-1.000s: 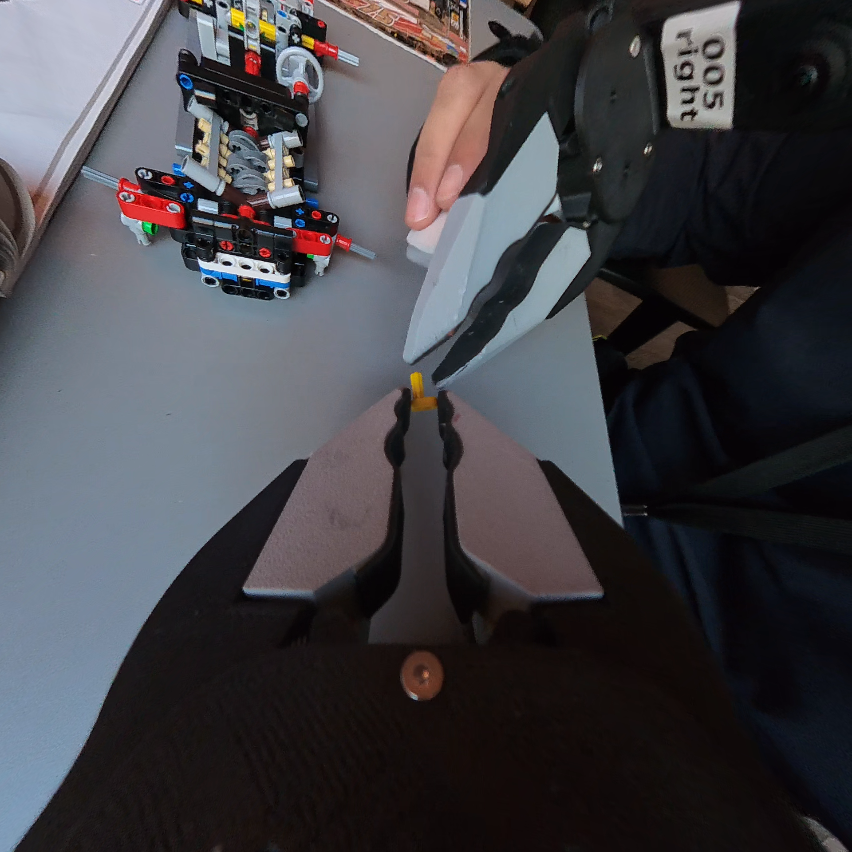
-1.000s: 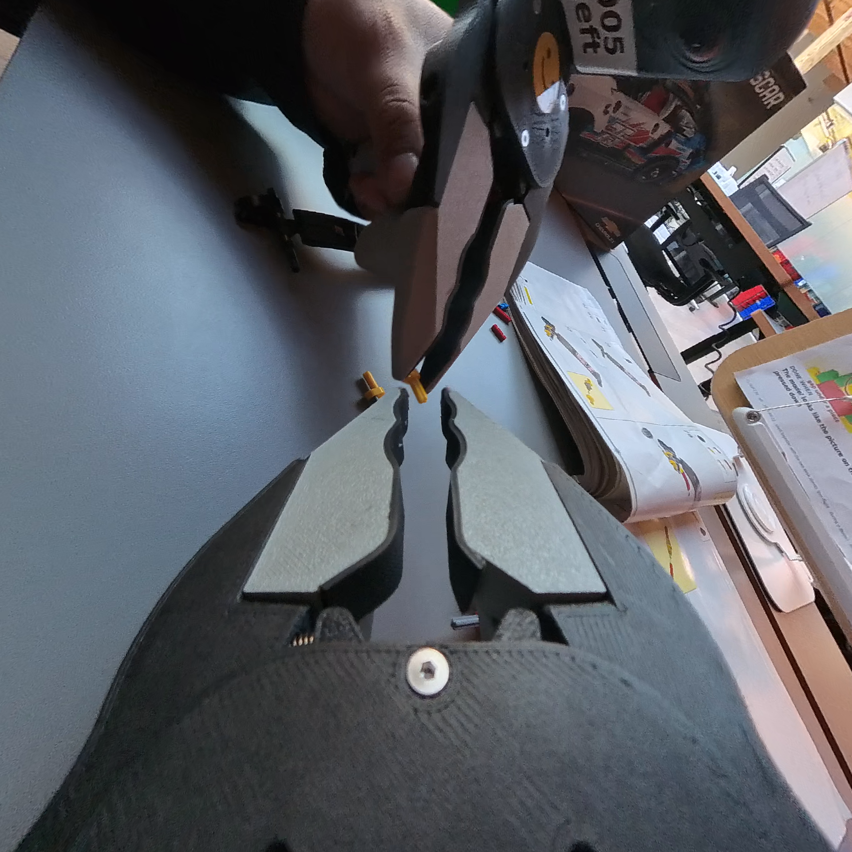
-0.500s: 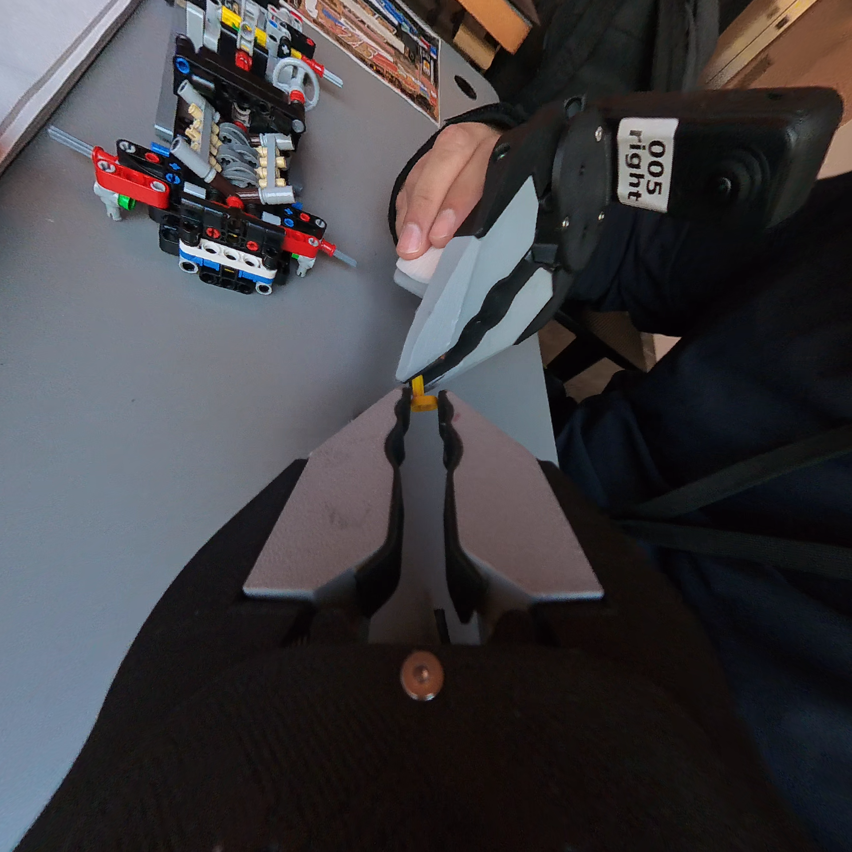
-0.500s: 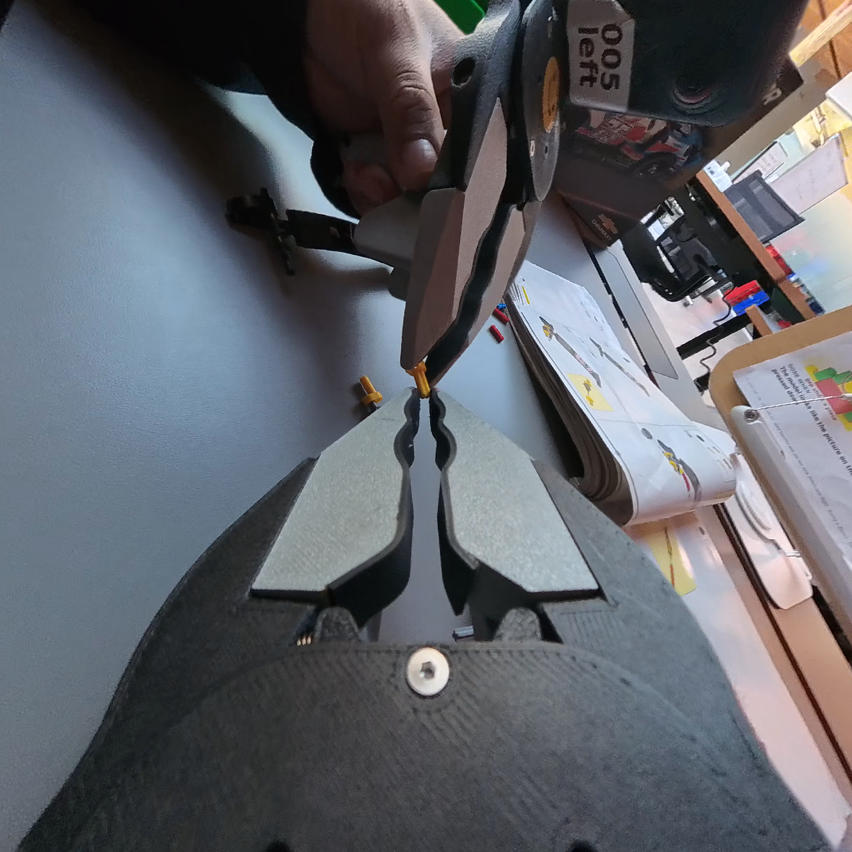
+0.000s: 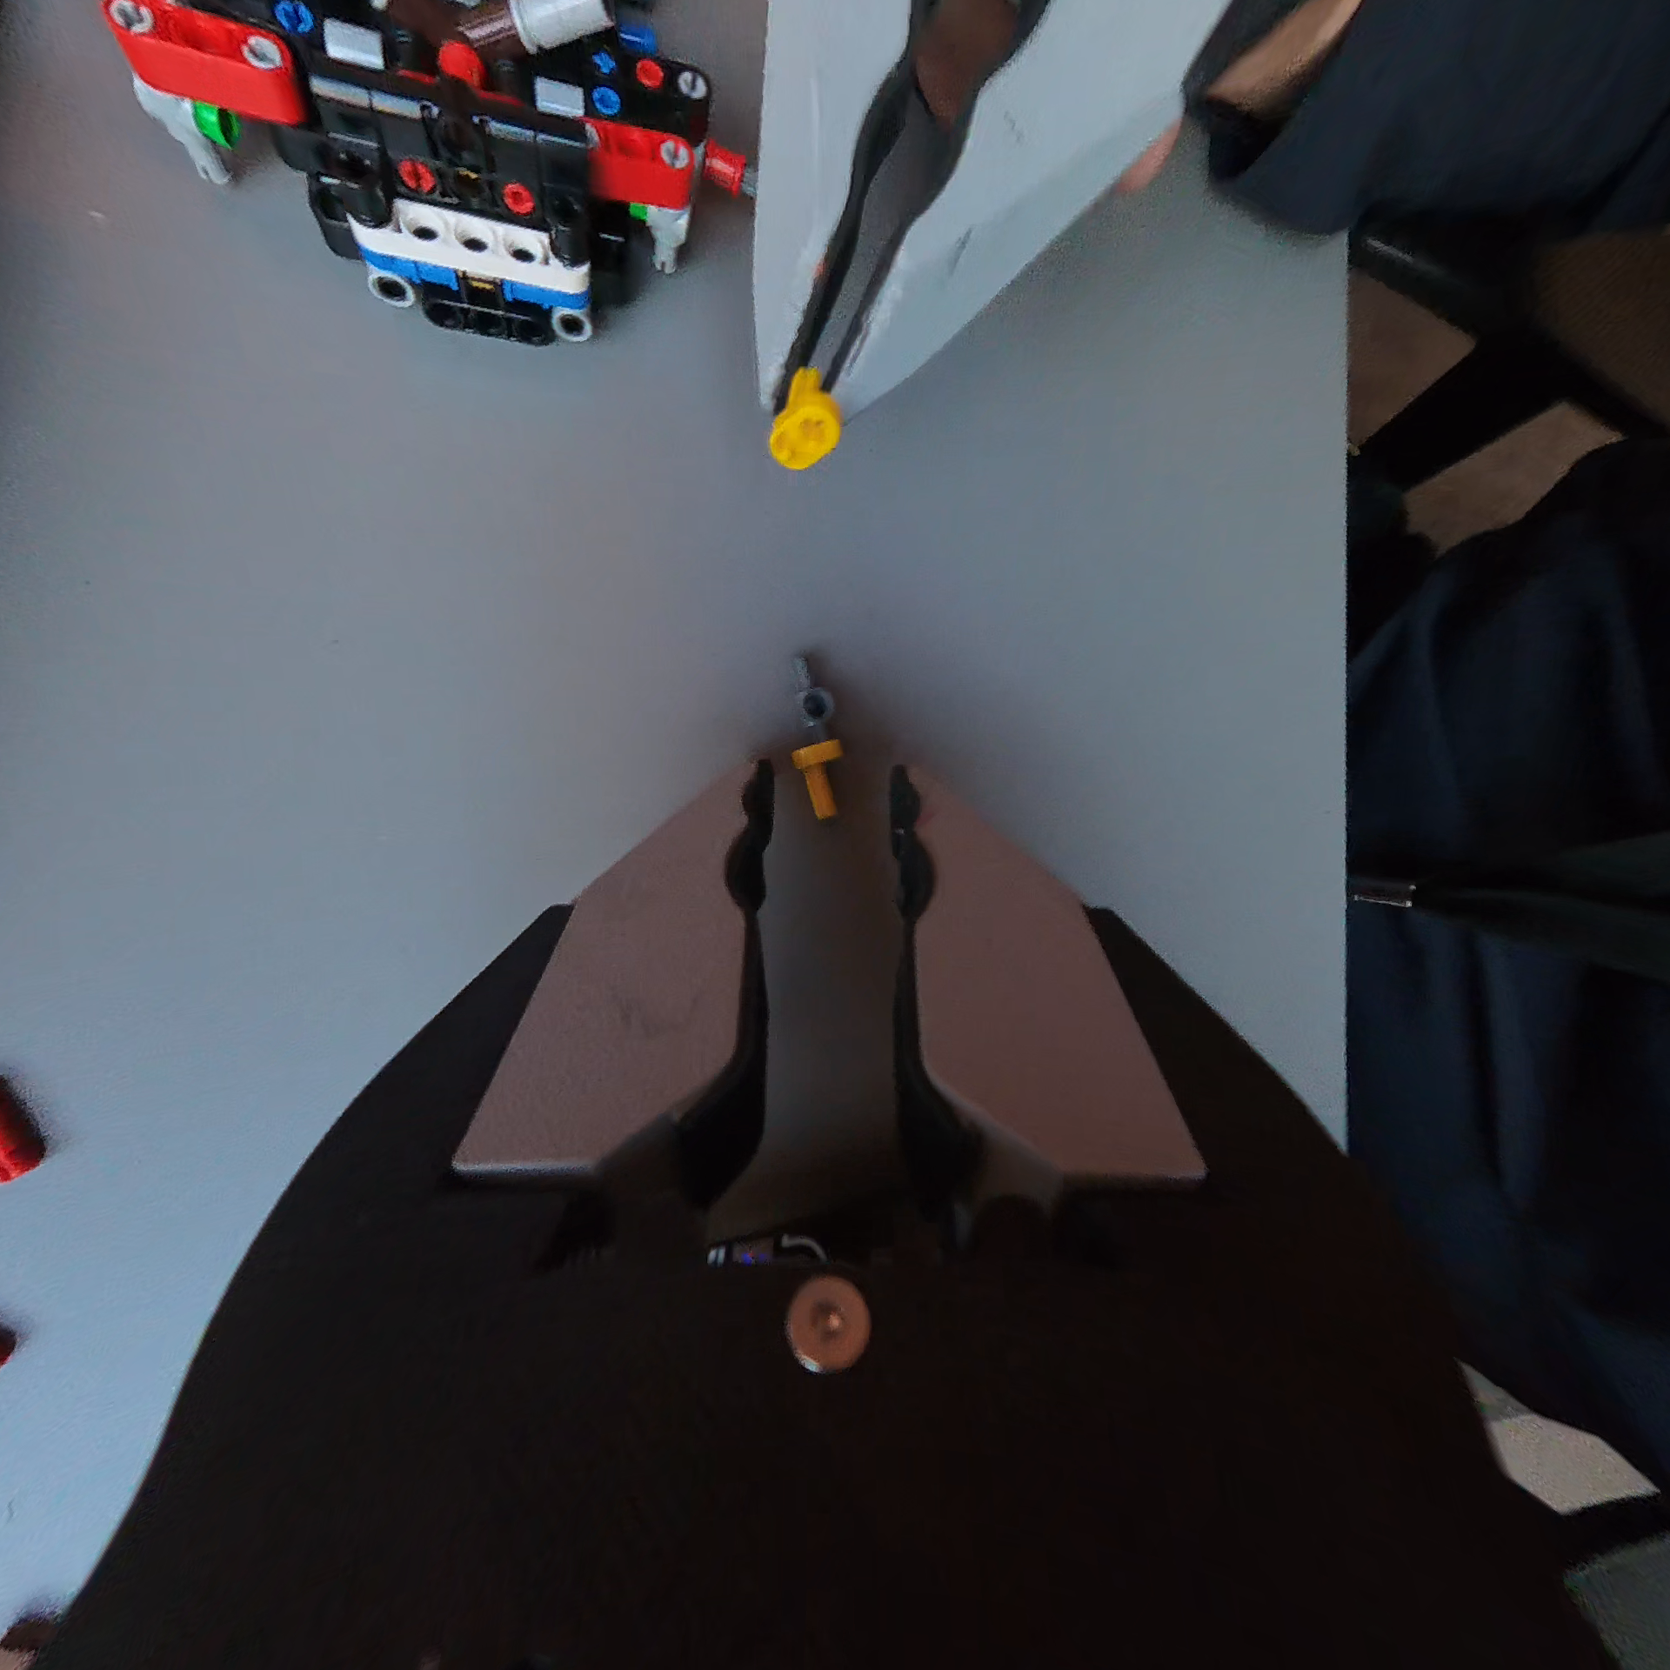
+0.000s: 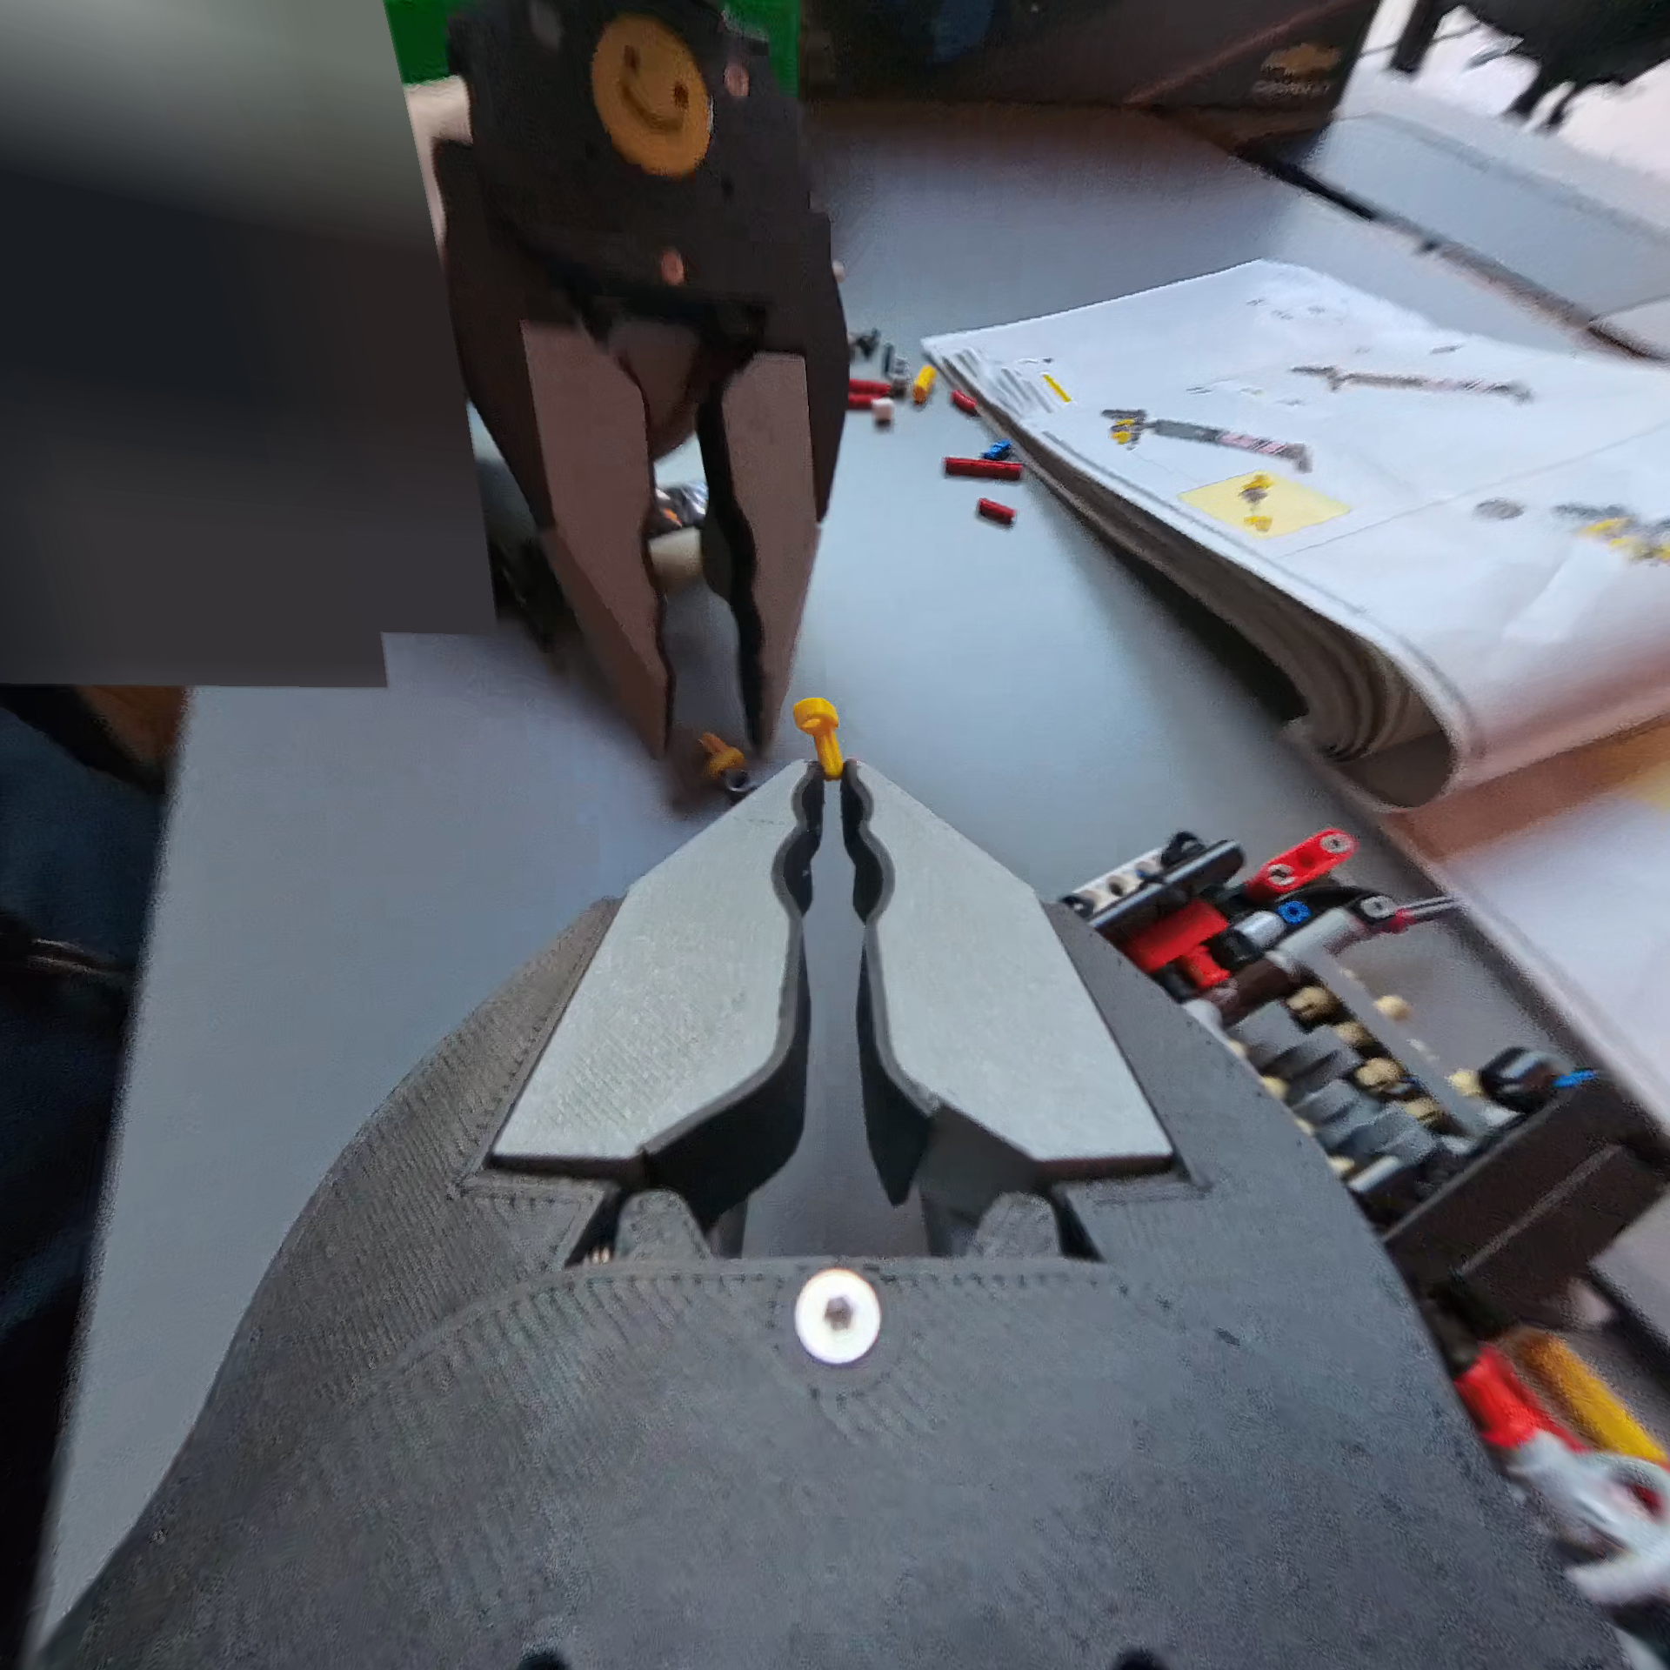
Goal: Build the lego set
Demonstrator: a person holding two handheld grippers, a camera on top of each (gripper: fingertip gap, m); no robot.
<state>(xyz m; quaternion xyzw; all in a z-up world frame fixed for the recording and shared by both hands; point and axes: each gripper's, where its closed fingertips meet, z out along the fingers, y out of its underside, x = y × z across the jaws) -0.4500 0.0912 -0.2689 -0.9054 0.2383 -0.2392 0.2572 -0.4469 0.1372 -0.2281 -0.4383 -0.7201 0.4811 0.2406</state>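
While the right gripper (image 6: 832, 777) is clamped on the stem of a small yellow pin (image 6: 820, 734), its two fingertips pressed against the stem and the flanged head standing clear above them, the left gripper (image 5: 827, 786) stands with its fingers apart and grips nothing. A second yellow pin (image 5: 816, 775) lies flat on the grey table (image 5: 361, 633) between the left gripper's parted fingertips, touched by neither pad, with a small grey connector (image 5: 813, 703) lying just beyond its head. Taking the toy vehicle frame (image 5: 452, 172) as the landmark: the held pin, seen from the left wrist camera as a yellow round head (image 5: 803, 425) at the tip of the right gripper's fingers, hangs above the table just beside the near end of the frame, apart from it; the loose pin and connector lie farther out from that same end, near the table edge and well clear of the frame. Beyond the frame, from the right wrist camera, an open instruction booklet (image 6: 1310, 506) rests on the table, with scattered red pieces (image 6: 983, 467) between it and the left gripper. As to progress, judged from how things lie: one pin is lifted and held, not yet fitted into anything; the other pin and the connector remain loose on the table; the frame appears only partly assembled.
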